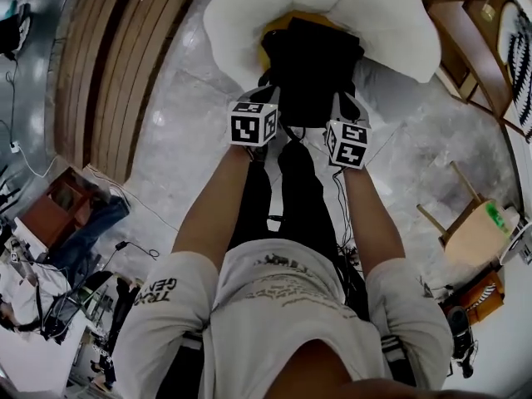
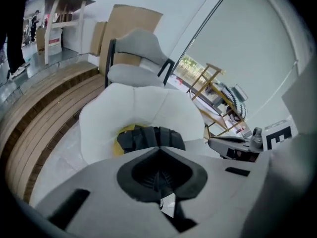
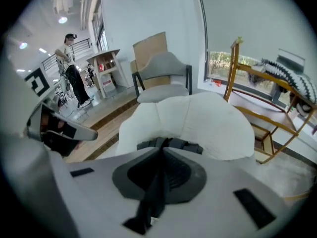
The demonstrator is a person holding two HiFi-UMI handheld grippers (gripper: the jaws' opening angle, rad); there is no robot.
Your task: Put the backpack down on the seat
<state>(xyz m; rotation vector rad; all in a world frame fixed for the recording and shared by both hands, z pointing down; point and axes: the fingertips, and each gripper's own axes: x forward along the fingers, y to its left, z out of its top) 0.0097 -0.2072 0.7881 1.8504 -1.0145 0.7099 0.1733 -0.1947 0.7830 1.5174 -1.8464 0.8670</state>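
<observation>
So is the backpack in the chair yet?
In: the black backpack sits inside the white chair, over its yellow cushion.

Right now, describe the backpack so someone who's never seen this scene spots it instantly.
Find the big white armchair at the top of the head view. In its seat, over a yellow cushion, is the backpack. It is the only black thing on the chair, and its straps are clamped in the left gripper and right gripper.

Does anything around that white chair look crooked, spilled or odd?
Nothing stands out. The black backpack is squarely over the white chair, and the left gripper and right gripper each pinch one of its straps.
</observation>
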